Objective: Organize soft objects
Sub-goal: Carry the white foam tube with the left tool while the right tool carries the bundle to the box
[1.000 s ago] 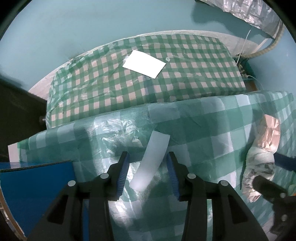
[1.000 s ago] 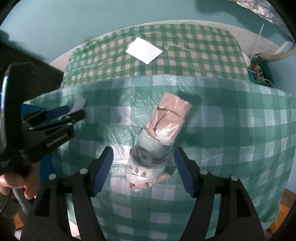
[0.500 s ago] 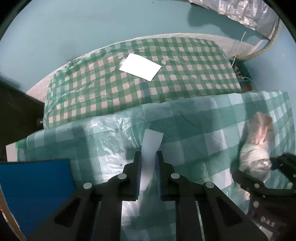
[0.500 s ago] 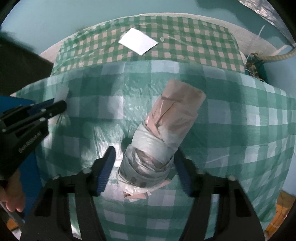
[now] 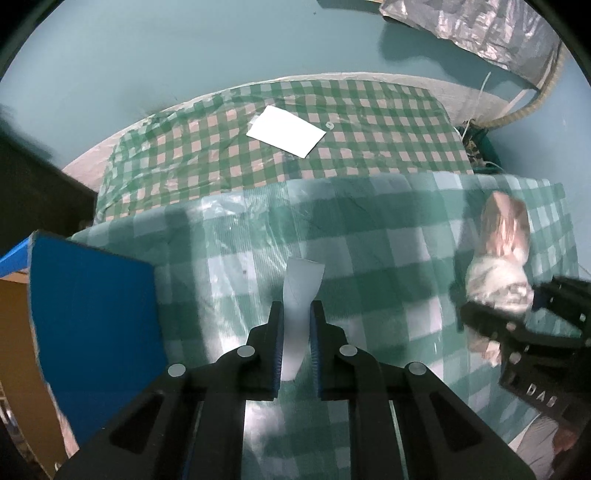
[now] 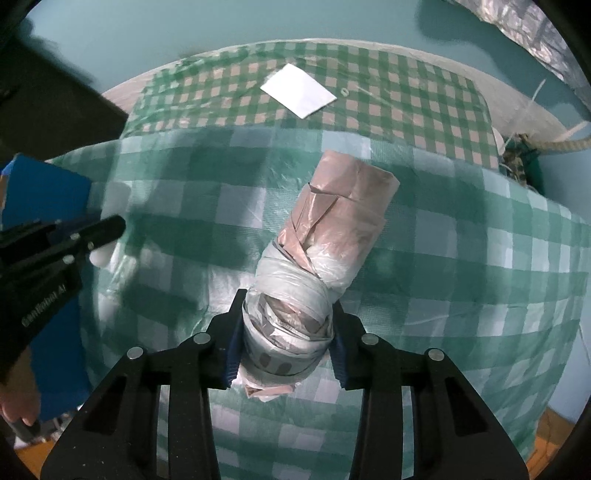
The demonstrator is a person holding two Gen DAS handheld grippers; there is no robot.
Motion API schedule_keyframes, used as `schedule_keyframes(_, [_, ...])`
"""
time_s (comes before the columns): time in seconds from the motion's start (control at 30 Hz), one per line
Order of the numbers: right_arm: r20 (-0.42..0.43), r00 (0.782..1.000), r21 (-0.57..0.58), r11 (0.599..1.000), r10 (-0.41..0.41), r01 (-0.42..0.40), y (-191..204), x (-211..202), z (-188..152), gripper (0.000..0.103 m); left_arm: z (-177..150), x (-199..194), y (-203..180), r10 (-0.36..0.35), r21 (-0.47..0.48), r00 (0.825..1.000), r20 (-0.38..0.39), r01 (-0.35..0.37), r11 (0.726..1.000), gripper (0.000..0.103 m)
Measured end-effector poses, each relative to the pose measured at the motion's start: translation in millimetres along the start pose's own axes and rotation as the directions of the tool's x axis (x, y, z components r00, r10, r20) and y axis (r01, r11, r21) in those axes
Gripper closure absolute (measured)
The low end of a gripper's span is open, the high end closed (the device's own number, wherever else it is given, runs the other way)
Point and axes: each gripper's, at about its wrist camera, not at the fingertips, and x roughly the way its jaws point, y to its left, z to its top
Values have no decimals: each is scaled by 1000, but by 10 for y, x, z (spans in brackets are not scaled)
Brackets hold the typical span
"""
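My left gripper (image 5: pixel 297 314) is shut on a thin white strip (image 5: pixel 301 291) and holds it over the large-check green cloth (image 5: pixel 369 251). The strip's top end sticks out past the fingertips. My right gripper (image 6: pixel 288 314) is shut on a rolled bundle of pink and white plastic bags (image 6: pixel 321 254), gripping its lower white end. The bundle's pink end points away toward the back. In the left wrist view the bundle (image 5: pixel 498 258) and the right gripper (image 5: pixel 517 325) show at the right edge. In the right wrist view the left gripper (image 6: pixel 92 236) shows at the left.
A blue box (image 5: pixel 92 306) stands at the left of the cloth. Behind lies a small-check green and pink cloth (image 5: pixel 295 155) with a white card (image 5: pixel 284 131) on it. A teal wall (image 5: pixel 184 55) is behind. Silver foil (image 5: pixel 480 26) hangs at the top right.
Both grippers closed: the left on the white strip, the right on the plastic bundle. Both then lifted their loads slightly off the cloth.
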Motion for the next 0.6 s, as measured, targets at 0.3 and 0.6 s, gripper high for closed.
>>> schedule_keyframes(0.3, [24, 999, -51, 998, 36, -34, 9, -306, -87, 65, -248, -388, -54, -15, -6, 998, 58, 15, 1000, 90])
schedule_keyframes(0.6, [62, 997, -115, 992, 51, -43, 6, -722, -202, 65, -526, -780, 12, 0, -41, 995, 99, 4, 999, 90])
